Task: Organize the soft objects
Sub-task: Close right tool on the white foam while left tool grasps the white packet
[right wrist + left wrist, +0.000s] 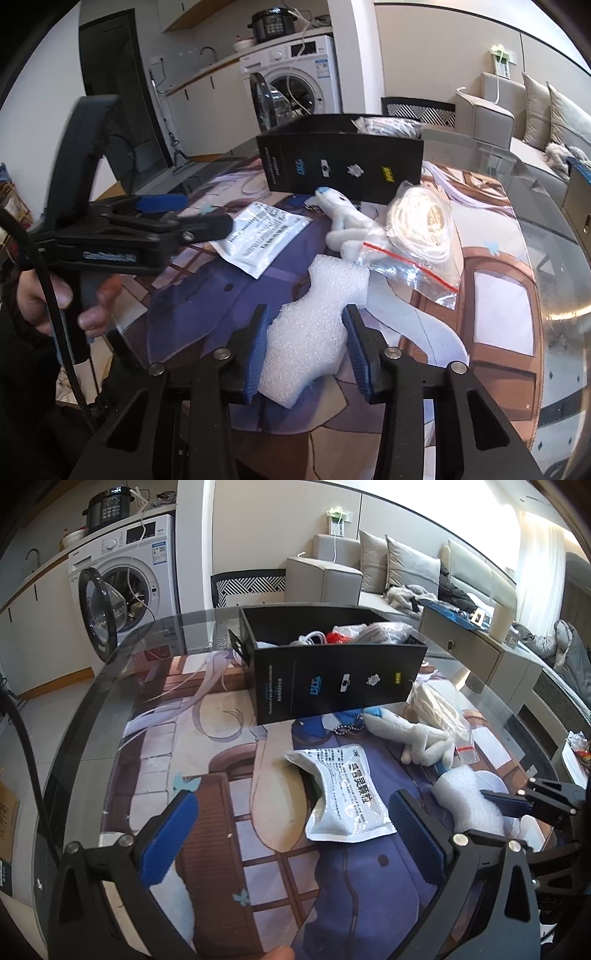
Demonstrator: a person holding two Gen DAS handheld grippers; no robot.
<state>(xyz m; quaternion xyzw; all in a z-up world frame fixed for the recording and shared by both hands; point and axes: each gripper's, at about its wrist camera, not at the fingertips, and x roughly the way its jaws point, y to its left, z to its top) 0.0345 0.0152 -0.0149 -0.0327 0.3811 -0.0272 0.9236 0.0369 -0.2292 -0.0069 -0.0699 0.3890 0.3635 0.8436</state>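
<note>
The right gripper [304,350] is clamping a white, lumpy piece of packing foam [314,325], its blue ribbed pads pressing on both sides of the piece. The foam is resting on the glass-topped table [546,258], over a printed illustrated mat [491,273].

The left gripper [291,834] is standing with its jaws wide apart and nothing between the pads; it is hovering above a white sealed pouch with black printed text [343,794], which is lying flat on the mat. A hand [62,299] is holding this gripper's handle in the right wrist view.

A white plush toy with a blue tip [343,221] is lying just beyond the foam, touching a clear zip bag with a red seal holding a coiled white cord [417,236]. A black open-topped cardboard box with printed logos [332,679] is standing further back on the table, holding several bagged items. A white washing machine with its door open [125,579] is standing beyond the table.
</note>
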